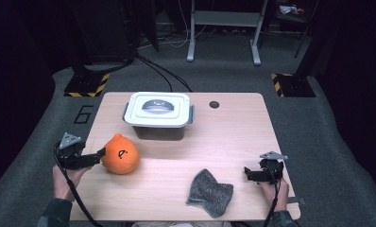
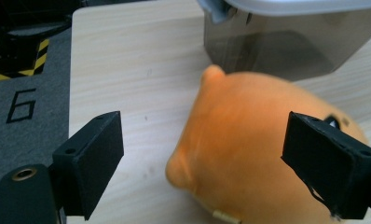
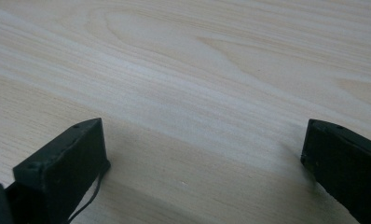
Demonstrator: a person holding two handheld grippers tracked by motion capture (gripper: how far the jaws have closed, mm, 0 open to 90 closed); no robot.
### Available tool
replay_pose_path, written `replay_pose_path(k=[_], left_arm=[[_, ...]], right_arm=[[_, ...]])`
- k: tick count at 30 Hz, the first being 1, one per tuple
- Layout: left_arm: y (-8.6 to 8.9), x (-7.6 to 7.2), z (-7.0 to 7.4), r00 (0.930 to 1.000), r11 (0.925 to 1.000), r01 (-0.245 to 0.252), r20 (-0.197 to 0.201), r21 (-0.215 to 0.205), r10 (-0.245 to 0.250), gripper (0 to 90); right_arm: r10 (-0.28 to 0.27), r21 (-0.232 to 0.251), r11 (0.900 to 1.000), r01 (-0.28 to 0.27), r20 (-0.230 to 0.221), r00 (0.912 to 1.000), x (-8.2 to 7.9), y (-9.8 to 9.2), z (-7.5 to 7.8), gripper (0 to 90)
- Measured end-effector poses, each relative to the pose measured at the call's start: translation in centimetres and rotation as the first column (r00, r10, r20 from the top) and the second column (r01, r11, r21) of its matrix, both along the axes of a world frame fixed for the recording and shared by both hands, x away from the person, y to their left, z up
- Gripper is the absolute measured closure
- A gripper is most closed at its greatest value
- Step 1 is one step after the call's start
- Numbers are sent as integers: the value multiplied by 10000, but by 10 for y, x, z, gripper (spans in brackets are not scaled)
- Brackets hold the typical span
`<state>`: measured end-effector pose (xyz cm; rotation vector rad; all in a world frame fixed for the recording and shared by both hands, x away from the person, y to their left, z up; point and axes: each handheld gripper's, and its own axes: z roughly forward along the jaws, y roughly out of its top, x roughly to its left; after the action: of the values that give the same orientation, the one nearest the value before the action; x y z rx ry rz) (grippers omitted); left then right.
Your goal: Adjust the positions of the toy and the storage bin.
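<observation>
Worktop (image 1: pixel 233 137): a pale wood-grain top with rounded corners is being shown, a small dark round hole (image 1: pixel 214 104) set near its far edge.
Floor (image 1: pixel 44 123): grey carpet is being seen around it, marked with a black "6" (image 1: pixel 83 114) and yellow-black striped plates (image 1: pixel 87 85).
Room: dark surroundings, cables and a white frame (image 1: pixel 224 28) are being seen behind.
Orange plush (image 1: pixel 121 154): is being rested on the worktop's left part, just in front of the lidded grey box (image 1: pixel 158 115).
Grey cloth (image 1: pixel 209 193): is being left crumpled near the front edge.
Left gripper (image 1: pixel 100 154): fingers (image 2: pixel 92 158) are being held released, spread beside the plush, not pressing it.
Right gripper (image 1: pixel 247 173): fingers (image 3: pixel 62 172) are being held wide apart over bare wood.
</observation>
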<state>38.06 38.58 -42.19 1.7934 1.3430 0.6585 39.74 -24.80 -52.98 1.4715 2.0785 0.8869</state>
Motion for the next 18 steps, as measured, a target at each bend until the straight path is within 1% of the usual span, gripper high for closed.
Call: replay_pose_path(k=[3, 5, 7, 11, 12, 14, 16, 18], left_arm=[[-7, 10, 8, 9999, 9998, 164, 44, 82, -164, 118], [-13, 17, 14, 9994, 9989, 340, 103, 337, -344, 117], [-20, 26, 19, 9986, 9978, 465, 214, 475, -476, 117], [-32, 43, 27, 9967, 9942, 769, 186, 752, -785, 118], [-35, 47, 28, 9970, 9949, 704, 286, 724, -726, 118], [-38, 56, 30, 9960, 9944, 862, 175, 608, -874, 118], [-42, 64, 30, 9960, 9942, 864, 159, 647, -876, 119], [-44, 71, 30, 9956, 9944, 925, 131, 514, -933, 118]], right_arm=[[51, -22, 10000, -51, -16, 10000, 0, 0, 0, 0], [28, -7, 10000, -28, -26, 10000, 0, 0, 0, 0], [31, 6, 10000, -31, -21, 10000, 0, 0, 0, 0], [55, -19, 10000, -55, -15, 10000, 0, 0, 0, 0], [19, 4, 10000, -19, -23, 10000, 0, 0, 0, 0], [79, -36, 10000, -79, 2, 10000, 0, -1, 0, 0], [68, -31, 10000, -68, 1, 10000, 0, 0, 0, 0], [77, -36, 10000, -77, 4, 10000, 0, -1, 0, 0]])
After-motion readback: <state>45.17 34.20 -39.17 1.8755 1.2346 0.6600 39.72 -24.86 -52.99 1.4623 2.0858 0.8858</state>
